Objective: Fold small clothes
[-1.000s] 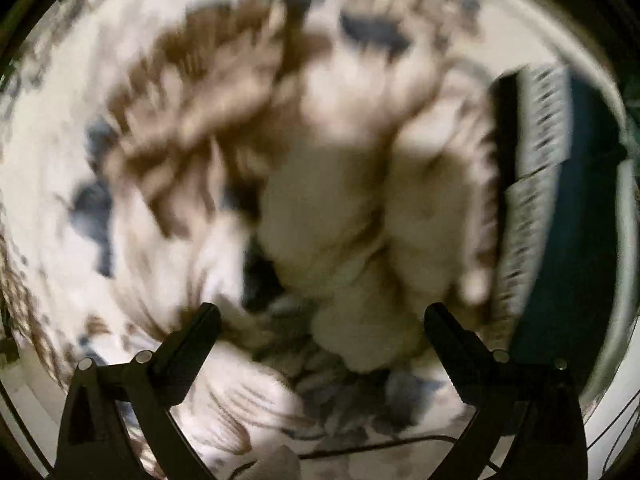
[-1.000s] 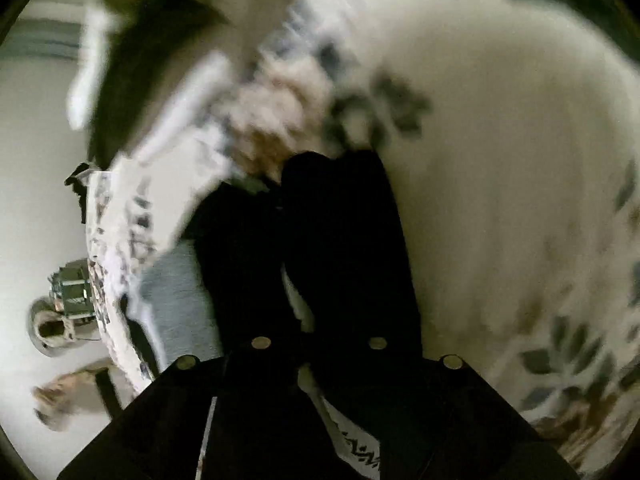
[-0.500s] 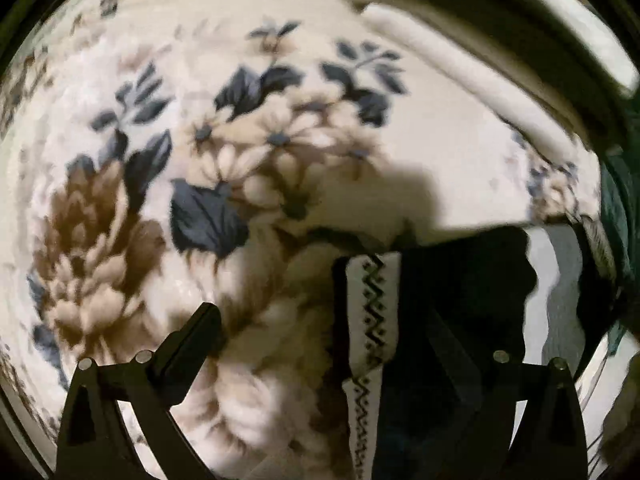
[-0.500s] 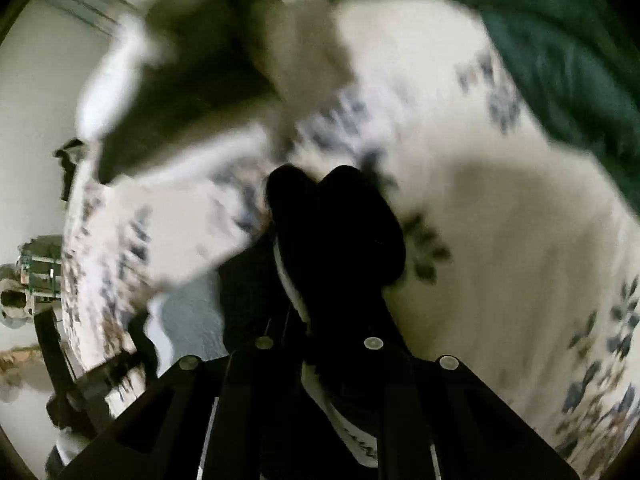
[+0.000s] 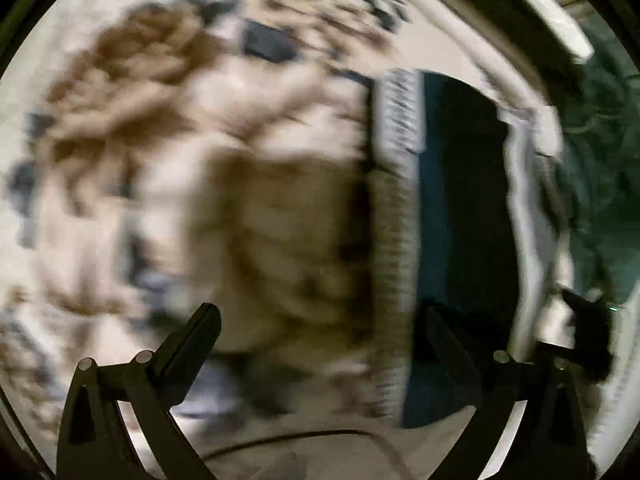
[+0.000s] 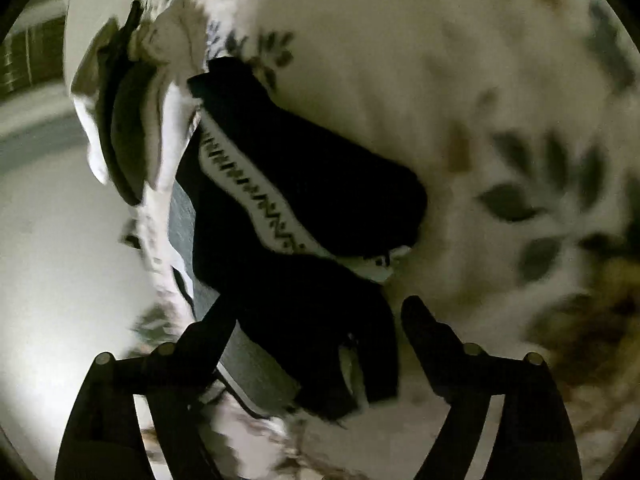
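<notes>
A small dark garment (image 6: 304, 200) with a white zigzag-patterned band lies folded on the floral bedspread (image 6: 460, 80). My right gripper (image 6: 316, 320) is open, its fingers either side of the garment's near end, not clamped on it. In the blurred left wrist view the same dark garment (image 5: 460, 208) with its patterned band lies at the right. My left gripper (image 5: 320, 328) is open and empty above the bedspread (image 5: 160, 120); its right finger is over the garment's near edge.
A heap of white and dark clothes (image 6: 132, 120) lies at the bed's edge beyond the garment. The pale floor (image 6: 60, 260) is at the left. Dark green fabric (image 5: 600, 140) lies at the far right of the left wrist view.
My right gripper has opened and let go of the dark garment, which now lies on the bedspread. The left gripper has swung sideways over the bed, still open.
</notes>
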### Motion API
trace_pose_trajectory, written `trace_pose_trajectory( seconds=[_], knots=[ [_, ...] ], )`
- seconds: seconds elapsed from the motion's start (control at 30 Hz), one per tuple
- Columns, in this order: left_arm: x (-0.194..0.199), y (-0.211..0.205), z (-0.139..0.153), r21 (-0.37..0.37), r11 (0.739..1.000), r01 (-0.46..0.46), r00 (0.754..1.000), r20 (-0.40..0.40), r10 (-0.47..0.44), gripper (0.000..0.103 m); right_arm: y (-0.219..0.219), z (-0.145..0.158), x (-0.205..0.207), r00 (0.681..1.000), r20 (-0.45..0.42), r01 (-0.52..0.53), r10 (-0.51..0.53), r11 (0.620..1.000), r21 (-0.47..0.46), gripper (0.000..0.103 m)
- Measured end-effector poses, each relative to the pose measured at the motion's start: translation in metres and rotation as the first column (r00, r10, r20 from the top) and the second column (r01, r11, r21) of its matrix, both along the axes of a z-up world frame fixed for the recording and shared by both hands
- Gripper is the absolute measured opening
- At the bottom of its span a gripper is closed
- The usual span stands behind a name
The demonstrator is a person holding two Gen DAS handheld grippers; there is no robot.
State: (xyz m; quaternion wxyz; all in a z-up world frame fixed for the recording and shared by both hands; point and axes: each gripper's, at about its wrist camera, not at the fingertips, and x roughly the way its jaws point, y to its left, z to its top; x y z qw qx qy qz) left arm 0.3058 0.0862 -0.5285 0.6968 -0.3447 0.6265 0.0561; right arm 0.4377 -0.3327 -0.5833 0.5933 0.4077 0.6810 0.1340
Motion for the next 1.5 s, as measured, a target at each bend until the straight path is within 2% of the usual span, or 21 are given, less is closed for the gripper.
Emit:
trace_pose_trajectory(
  seconds=[0.17,0.2,0.23,0.27,0.3,0.33,0.4,0.5,0.6,0.67,0.7,0.77,0.87,1.0,1.03,1.1,1.2,1.27,1.33,1.43,1.5],
  knots=[
    [0.045,-0.029,-0.018,-0.093,0.995,0.024,0.995,0.094,-0.015,0.099,0.016,-0.037,0.009,1.0,0.0,-0.002,0.002,0.997,0.079,0.097],
    [0.058,-0.034,-0.025,-0.112,0.993,0.026,0.994,0.105,-0.014,0.092,0.02,-0.036,0.011,1.0,0.014,-0.007,0.006,0.996,0.094,0.097],
    [0.065,-0.035,-0.025,-0.114,0.993,0.029,0.993,0.116,-0.016,0.074,0.024,-0.035,0.012,0.999,0.031,-0.01,0.007,0.993,0.115,0.095],
    [0.068,-0.033,-0.02,-0.101,0.994,0.048,0.992,0.123,-0.035,0.054,0.03,-0.033,0.013,0.999,0.052,-0.012,0.006,0.991,0.13,0.083],
    [0.072,-0.033,-0.016,-0.081,0.995,0.063,0.99,0.131,-0.052,0.046,0.038,-0.032,0.013,0.998,0.067,-0.02,0.012,0.992,0.123,0.068],
    [0.071,-0.029,-0.007,-0.061,0.995,0.074,0.989,0.132,-0.065,0.036,0.046,-0.032,0.012,0.997,0.066,-0.04,0.033,0.993,0.111,0.033],
    [0.084,-0.019,-0.004,-0.056,0.994,0.093,0.988,0.129,-0.085,0.031,0.06,-0.03,0.003,0.997,0.067,-0.034,0.029,0.996,0.079,0.03],
    [0.103,-0.007,0.003,-0.011,0.988,0.157,0.979,0.136,-0.154,0.031,0.073,-0.01,-0.027,0.996,0.085,0.03,-0.036,0.997,0.068,0.026],
    [0.108,-0.007,0.002,0.021,0.961,0.275,0.956,0.098,-0.275,0.039,0.088,0.011,-0.058,0.994,0.111,-0.014,0.016,1.0,-0.019,0.03],
    [0.097,-0.008,0.008,0.059,0.945,0.323,0.941,0.088,-0.327,0.047,0.088,-0.001,-0.073,0.999,0.047,-0.01,0.013,0.998,-0.069,0.058],
    [0.089,-0.009,0.013,0.097,0.938,0.332,0.937,0.082,-0.34,0.053,0.08,-0.008,-0.079,1.0,0.0,0.011,-0.011,0.997,-0.082,0.061],
    [0.07,-0.007,0.024,0.207,0.926,0.315,0.942,0.051,-0.332,0.081,0.063,-0.011,-0.09,0.996,-0.024,0.083,-0.084,0.995,-0.054,0.063],
    [0.03,0.002,0.037,0.274,0.936,0.223,0.97,0.033,-0.241,0.082,0.038,0.004,-0.109,0.987,0.008,0.162,-0.162,0.983,-0.09,0.066],
    [-0.023,-0.008,0.032,0.168,0.981,0.098,0.995,-0.011,-0.097,0.082,0.023,0.005,-0.117,0.977,0.011,0.212,-0.212,0.973,-0.093,0.066],
    [-0.038,-0.014,0.024,0.077,0.996,0.038,0.999,-0.033,-0.036,0.082,0.022,0.003,-0.119,0.975,0.002,0.222,-0.222,0.971,-0.087,0.066],
    [-0.048,-0.026,0.006,-0.064,0.998,-0.019,0.997,-0.077,0.014,0.082,0.013,0.002,-0.112,0.975,-0.02,0.219,-0.221,0.971,-0.091,0.066],
    [-0.057,-0.039,-0.019,-0.24,0.961,-0.136,0.985,-0.136,0.106,0.082,0.025,0.005,-0.117,0.971,-0.053,0.229,-0.232,0.972,-0.059,0.066],
    [-0.054,-0.044,-0.032,-0.334,0.917,-0.219,0.972,-0.159,0.174,0.082,0.032,0.009,-0.128,0.97,-0.064,0.231,-0.233,0.972,-0.039,0.066],
    [-0.044,-0.05,-0.04,-0.393,0.88,-0.265,0.963,-0.153,0.221,0.082,0.036,0.009,-0.137,0.964,-0.076,0.253,-0.253,0.967,-0.012,0.066],
    [-0.03,-0.056,-0.051,-0.416,0.857,-0.304,0.952,-0.165,0.258,0.082,0.03,-0.003,-0.135,0.935,-0.082,0.349,-0.346,0.937,0.026,0.065],
    [-0.026,-0.058,-0.056,-0.417,0.848,-0.327,0.945,-0.165,0.283,0.081,0.026,-0.01,-0.126,0.91,-0.062,0.413,-0.41,0.91,0.042,0.018]
  ],
)
